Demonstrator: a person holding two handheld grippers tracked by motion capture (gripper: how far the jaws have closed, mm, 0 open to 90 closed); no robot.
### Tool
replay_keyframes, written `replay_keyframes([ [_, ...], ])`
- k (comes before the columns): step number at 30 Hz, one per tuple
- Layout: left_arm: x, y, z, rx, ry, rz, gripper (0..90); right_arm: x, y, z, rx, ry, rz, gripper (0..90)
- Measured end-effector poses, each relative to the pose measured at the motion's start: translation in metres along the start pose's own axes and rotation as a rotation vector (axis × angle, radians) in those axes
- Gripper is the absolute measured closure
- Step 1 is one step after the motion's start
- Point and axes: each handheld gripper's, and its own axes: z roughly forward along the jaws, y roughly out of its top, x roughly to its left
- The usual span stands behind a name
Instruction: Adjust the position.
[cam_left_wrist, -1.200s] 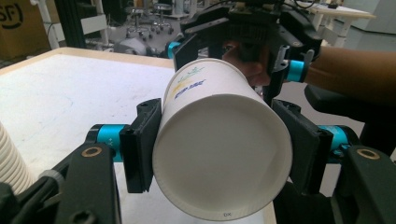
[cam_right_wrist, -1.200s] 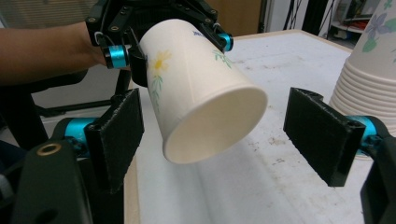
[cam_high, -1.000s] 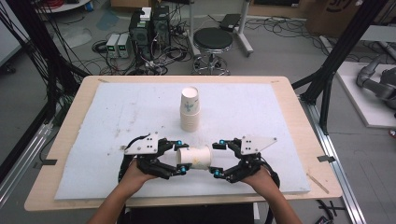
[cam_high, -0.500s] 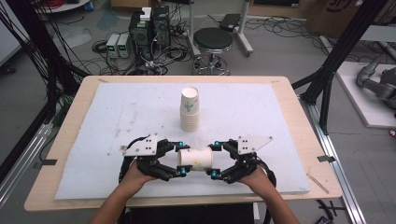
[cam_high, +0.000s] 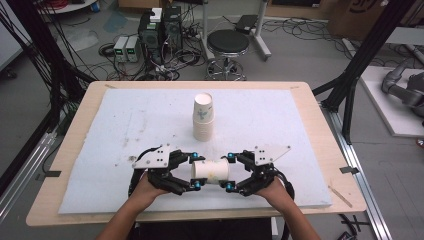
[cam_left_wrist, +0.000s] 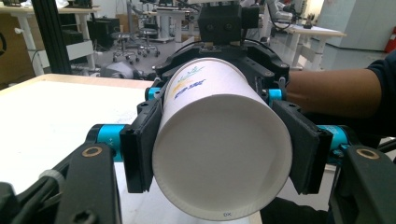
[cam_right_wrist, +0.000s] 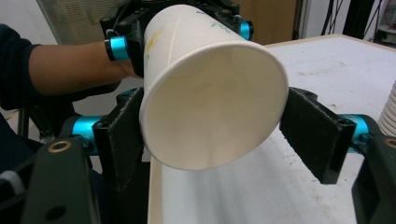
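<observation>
A white paper cup (cam_high: 210, 171) lies on its side in the air just above the front of the mat, held between both grippers. My left gripper (cam_high: 196, 171) is shut on its base end; in the left gripper view both pads (cam_left_wrist: 140, 149) press the cup (cam_left_wrist: 219, 154) beside its closed bottom. My right gripper (cam_high: 229, 172) faces it from the other side. Its jaws have just been closing around the open rim end. In the right gripper view the cup (cam_right_wrist: 210, 93) sits between the pads (cam_right_wrist: 123, 140), and both meet its sides.
A stack of upright paper cups (cam_high: 203, 117) stands mid-table, behind the grippers, and also at the right edge of the right gripper view as cups (cam_right_wrist: 390, 114). A white mat (cam_high: 125, 125) covers the wooden table (cam_high: 320, 130). A stool and computers stand on the floor beyond.
The right gripper's jaws have narrowed onto the cup's rim end, and that gripper edged slightly toward the left one. The left gripper and the cup stayed put.
</observation>
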Motion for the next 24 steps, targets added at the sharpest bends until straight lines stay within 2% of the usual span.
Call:
replay_keyframes([
  [4, 0.0012, -0.0024, -0.0001, -0.014, 0.000, -0.014, 36.5, -0.0008, -0.0017, -0.0012, -0.024, 0.005, 0.009, 27.3],
  [8, 0.0010, -0.0049, 0.0011, -0.008, 0.001, -0.020, 36.4, -0.0012, -0.0006, -0.0049, -0.060, 0.016, 0.021, 29.2],
  [17, -0.0001, -0.0058, 0.0042, 0.012, 0.016, -0.026, 34.8, -0.0014, 0.0002, -0.0065, -0.042, 0.013, 0.028, 30.0],
  [24, -0.0006, -0.0060, 0.0074, 0.069, 0.073, -0.054, 18.0, -0.0018, 0.0001, -0.0056, -0.015, -0.002, 0.022, 30.0],
])
